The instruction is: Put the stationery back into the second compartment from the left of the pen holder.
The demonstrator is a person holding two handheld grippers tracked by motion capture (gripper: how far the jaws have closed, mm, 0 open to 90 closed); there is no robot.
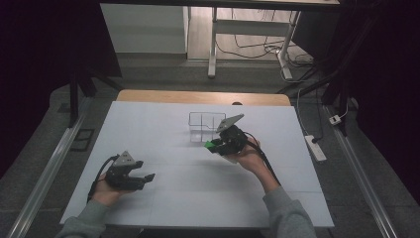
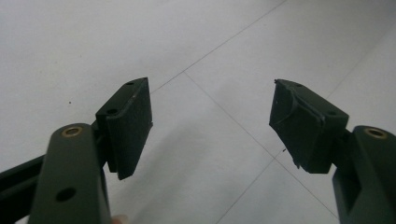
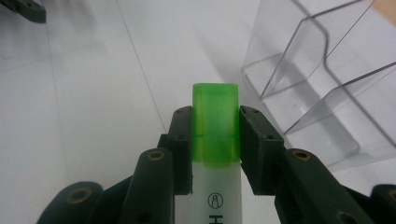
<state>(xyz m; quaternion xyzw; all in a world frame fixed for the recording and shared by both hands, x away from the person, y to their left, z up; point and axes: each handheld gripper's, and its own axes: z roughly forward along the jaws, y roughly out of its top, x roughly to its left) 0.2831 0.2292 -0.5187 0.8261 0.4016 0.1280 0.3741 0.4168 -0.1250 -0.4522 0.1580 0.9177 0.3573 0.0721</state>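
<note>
— Though it's clamped, where is the green marker (image 3: 215, 128)?
— Between the right gripper (image 3: 215, 140) jaws, cap forward, just beside the clear plastic holder (image 3: 322, 88) on the white table (image 1: 173, 198).
— And the left gripper (image 2: 210, 126)?
— Spread wide, holding nothing, well apart.

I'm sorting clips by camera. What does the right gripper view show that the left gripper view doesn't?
The right gripper view alone: the right gripper, jaws shut on a highlighter with a green cap, beside a clear plastic organizer. The left gripper view alone: the left gripper, jaws wide apart with nothing between them. Both: the white table with thin seam lines.
</note>
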